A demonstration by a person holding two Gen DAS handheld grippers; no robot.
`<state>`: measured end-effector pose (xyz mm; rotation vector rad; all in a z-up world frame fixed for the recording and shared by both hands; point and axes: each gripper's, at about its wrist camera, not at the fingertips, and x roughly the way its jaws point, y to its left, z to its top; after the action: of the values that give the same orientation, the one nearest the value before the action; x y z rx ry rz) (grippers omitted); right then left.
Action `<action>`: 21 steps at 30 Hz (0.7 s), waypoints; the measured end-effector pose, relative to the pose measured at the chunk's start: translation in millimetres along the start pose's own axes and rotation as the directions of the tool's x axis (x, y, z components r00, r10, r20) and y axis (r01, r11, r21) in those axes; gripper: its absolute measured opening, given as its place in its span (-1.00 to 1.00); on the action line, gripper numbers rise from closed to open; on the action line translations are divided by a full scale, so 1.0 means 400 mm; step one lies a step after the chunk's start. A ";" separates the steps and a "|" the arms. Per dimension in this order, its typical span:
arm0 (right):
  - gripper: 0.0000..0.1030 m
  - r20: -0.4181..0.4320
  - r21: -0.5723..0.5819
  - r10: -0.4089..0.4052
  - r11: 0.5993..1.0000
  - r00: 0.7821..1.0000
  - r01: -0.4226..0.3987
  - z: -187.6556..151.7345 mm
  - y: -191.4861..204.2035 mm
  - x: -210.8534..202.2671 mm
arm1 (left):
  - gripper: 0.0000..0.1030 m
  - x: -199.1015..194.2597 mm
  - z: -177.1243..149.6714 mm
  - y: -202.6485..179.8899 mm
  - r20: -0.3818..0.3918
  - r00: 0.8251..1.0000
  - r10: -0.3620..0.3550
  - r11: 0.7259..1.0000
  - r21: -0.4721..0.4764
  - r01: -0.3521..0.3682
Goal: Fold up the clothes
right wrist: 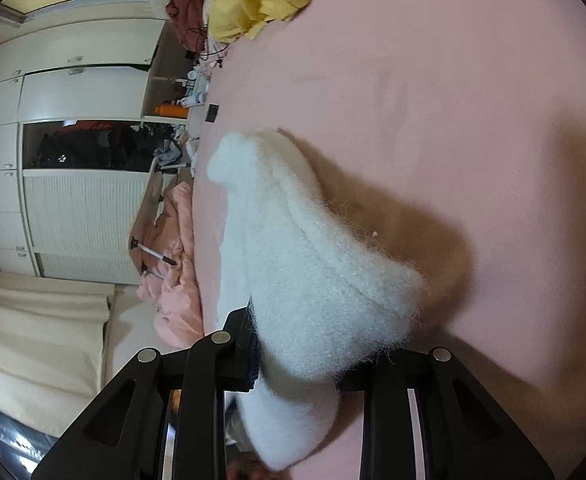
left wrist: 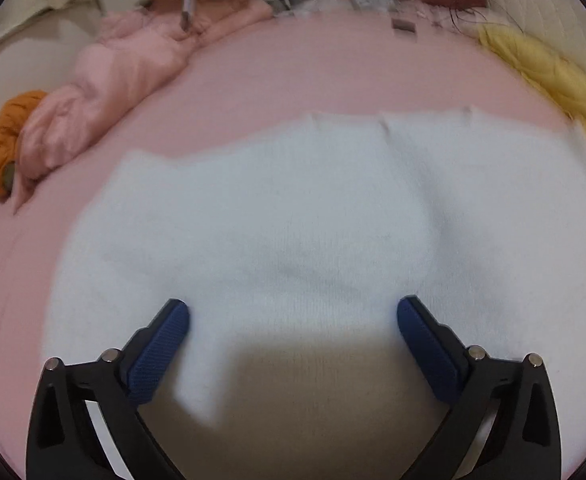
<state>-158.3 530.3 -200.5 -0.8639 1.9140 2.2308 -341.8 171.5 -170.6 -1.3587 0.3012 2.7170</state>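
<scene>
1. Nearest, the right gripper (right wrist: 297, 364) is seen clamped on a bunched fold of the white fuzzy sweater (right wrist: 313, 264) — a soft, light knit that is judged to sag and stretch rather than slip.
2. The left gripper (left wrist: 293, 320) is held wide apart above the flattened sweater (left wrist: 293, 208), nothing caught between its pads.
3. An edge or hem is judged the best hold; thick bunches may shed fluff.
4. The sweater is spread on the pink bed (left wrist: 313, 72) — other clothes are piled further off.

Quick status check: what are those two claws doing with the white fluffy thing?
Left gripper open above white sweater. Right gripper shut on its fluffy edge. Nothing in the way.
</scene>
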 end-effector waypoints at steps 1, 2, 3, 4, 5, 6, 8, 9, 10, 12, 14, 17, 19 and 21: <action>-0.48 0.005 -0.010 0.001 1.000 1.000 -0.001 -0.002 0.012 -0.003 | 1.00 -0.007 0.006 0.000 -0.001 1.000 -0.002 1.000 0.000 0.002; -0.48 0.009 -0.020 0.002 1.000 1.000 -0.002 -0.003 0.023 -0.006 | 1.00 -0.018 0.014 0.008 -0.008 1.000 -0.004 1.000 -0.015 0.004; -0.48 0.016 -0.052 -0.009 0.999 1.000 0.010 -0.007 0.047 -0.012 | 1.00 -0.041 0.011 0.020 0.022 1.000 -0.004 0.999 -0.045 0.005; -0.49 0.019 -0.080 -0.016 0.997 1.000 0.018 -0.010 0.064 -0.013 | 1.00 -0.057 0.000 0.031 0.055 0.998 0.007 0.998 -0.063 -0.004; -0.49 0.020 -0.111 -0.031 0.993 0.999 0.033 -0.013 0.083 -0.013 | 1.00 -0.063 -0.013 0.039 0.069 0.997 0.019 0.997 -0.075 -0.014; -0.49 0.019 -0.140 -0.052 0.989 0.998 0.054 -0.015 0.103 -0.011 | 1.00 -0.030 -0.027 0.037 0.008 1.000 0.030 0.998 -0.059 -0.030; -0.49 0.012 -0.153 -0.051 0.987 0.999 0.053 -0.016 0.127 -0.008 | 1.00 -0.037 -0.029 0.041 0.036 0.999 0.023 0.998 -0.055 -0.021; -0.49 0.010 -0.152 -0.048 0.987 0.999 0.049 -0.017 0.138 -0.008 | 1.00 -0.051 -0.031 0.045 0.062 0.997 0.036 0.997 -0.072 -0.032; -0.49 0.011 -0.160 -0.052 0.986 0.999 0.054 -0.018 0.146 -0.007 | 1.00 -0.065 -0.032 0.048 0.087 0.995 0.051 0.995 -0.090 -0.043; -0.49 0.013 -0.176 -0.061 0.982 0.998 0.062 -0.021 0.162 -0.007 | 1.00 -0.044 -0.044 0.048 0.070 0.996 0.063 0.995 -0.087 -0.057; -0.49 0.013 -0.176 -0.072 0.982 0.997 0.073 -0.024 0.169 -0.007 | 1.00 -0.037 -0.037 0.059 0.057 0.997 0.046 0.996 -0.083 -0.041; -0.49 0.027 -0.208 -0.099 0.973 0.995 0.103 -0.030 0.189 -0.010 | 1.00 -0.051 -0.037 0.093 0.073 0.997 0.013 0.993 -0.118 -0.004; -0.49 0.034 -0.237 -0.125 0.963 0.991 0.130 -0.036 0.205 -0.006 | 1.00 -0.073 -0.067 0.144 0.110 0.994 0.019 0.987 -0.160 -0.001; -0.49 0.034 -0.261 -0.145 0.954 0.989 0.149 -0.042 0.220 0.003 | 1.00 -0.039 -0.089 0.152 0.066 0.998 0.005 0.995 -0.095 0.002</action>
<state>-189.3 495.0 -124.0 -0.9836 1.5108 2.4253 -314.5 104.6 -170.7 -1.2879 0.1698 2.8037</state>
